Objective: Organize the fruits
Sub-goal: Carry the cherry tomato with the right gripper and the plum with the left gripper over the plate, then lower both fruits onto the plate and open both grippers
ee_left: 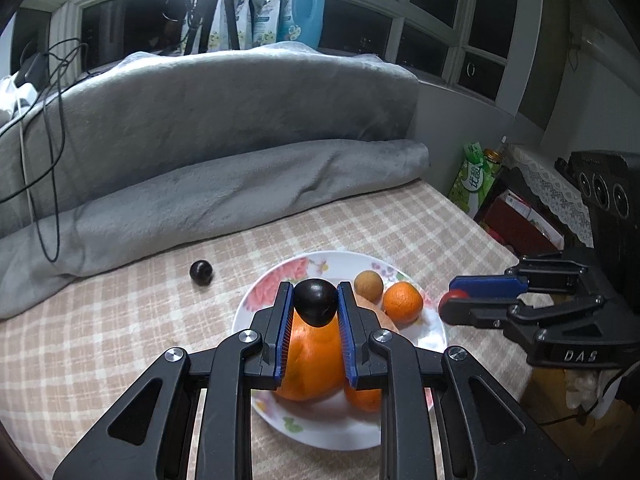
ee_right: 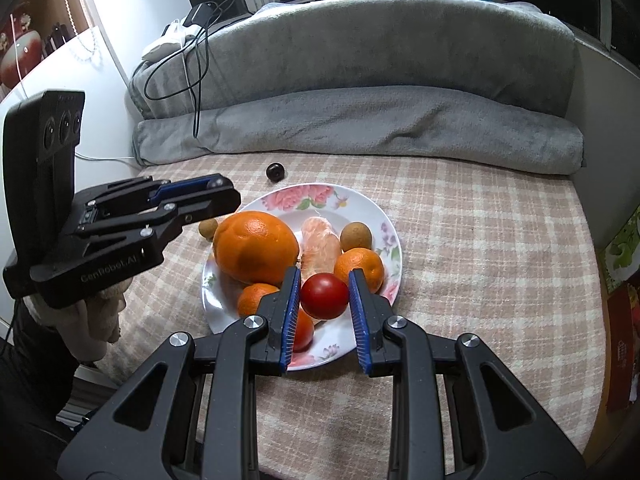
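While both grippers hover over the plate point(ee_right: 390, 240), each is loaded: the left gripper point(ee_left: 314, 306) pinches a dark plum point(ee_left: 315, 302), the right gripper point(ee_right: 324, 294) a red tomato point(ee_right: 324, 296). Next, I judge, each needs a free spot among the big orange point(ee_right: 256, 246) and 2 tangerines. 1 more plum point(ee_right: 275, 171) lies on the cloth, apart.

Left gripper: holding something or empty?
Holding. The left gripper is shut on a dark plum, pinched between its blue pads above the plate. A second dark fruit lies on the cloth.
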Demonstrator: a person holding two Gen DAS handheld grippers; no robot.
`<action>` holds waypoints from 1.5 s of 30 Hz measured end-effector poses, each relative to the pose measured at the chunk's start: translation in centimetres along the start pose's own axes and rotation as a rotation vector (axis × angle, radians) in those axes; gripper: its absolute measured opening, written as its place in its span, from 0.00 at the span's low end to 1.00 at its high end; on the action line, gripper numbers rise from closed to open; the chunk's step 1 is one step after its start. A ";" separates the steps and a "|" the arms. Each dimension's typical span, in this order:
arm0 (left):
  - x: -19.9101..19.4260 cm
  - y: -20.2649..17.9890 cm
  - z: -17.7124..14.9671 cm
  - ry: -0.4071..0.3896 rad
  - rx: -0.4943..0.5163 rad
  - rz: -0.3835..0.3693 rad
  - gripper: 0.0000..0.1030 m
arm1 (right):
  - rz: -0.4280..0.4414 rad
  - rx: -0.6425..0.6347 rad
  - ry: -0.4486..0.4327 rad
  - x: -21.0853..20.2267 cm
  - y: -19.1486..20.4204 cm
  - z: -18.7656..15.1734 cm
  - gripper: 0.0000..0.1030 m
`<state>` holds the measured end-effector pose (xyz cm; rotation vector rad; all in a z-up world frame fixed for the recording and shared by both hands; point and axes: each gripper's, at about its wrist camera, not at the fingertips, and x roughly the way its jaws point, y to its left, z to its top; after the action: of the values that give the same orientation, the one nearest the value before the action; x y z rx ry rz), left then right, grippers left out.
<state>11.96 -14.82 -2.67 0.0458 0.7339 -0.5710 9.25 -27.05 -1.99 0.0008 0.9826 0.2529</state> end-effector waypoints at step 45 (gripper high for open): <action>3.2 0.4 1.5 0.045 -0.019 -0.044 0.20 | -0.011 -0.061 -0.001 1.6 1.0 -0.4 0.25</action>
<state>15.02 -16.33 -3.61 0.0249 0.7857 -0.6069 9.54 -25.79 -3.49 -0.0600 0.9732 0.2730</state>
